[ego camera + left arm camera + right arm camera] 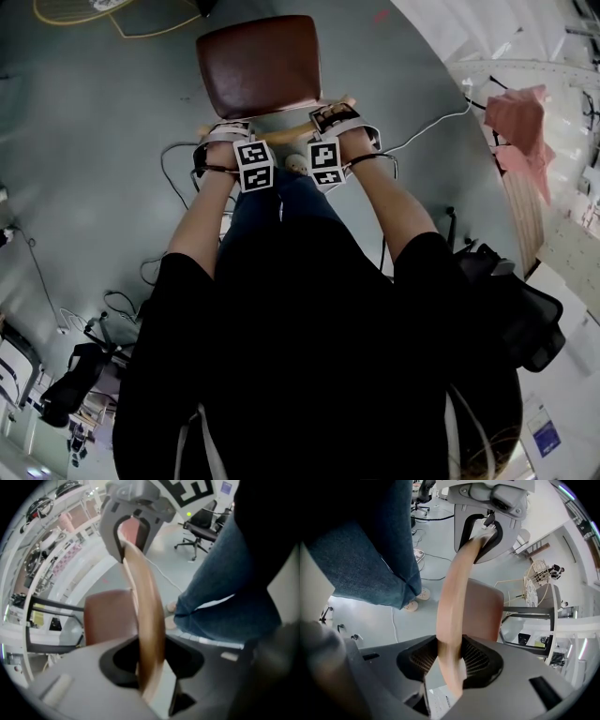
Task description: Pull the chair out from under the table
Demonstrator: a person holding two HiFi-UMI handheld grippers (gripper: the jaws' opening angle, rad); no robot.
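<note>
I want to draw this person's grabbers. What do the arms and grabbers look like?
Each arm has a short black sleeve. The left gripper and the right gripper are grey with curved jaws. Each carries a white cube printed with black square markers.

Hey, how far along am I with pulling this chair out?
Mostly done: the seat shows whole on open floor, with nothing over it. In hand: left tongs and right tongs both clamp the backrest. Left: let go, or pull further if more room is wanted.
</note>
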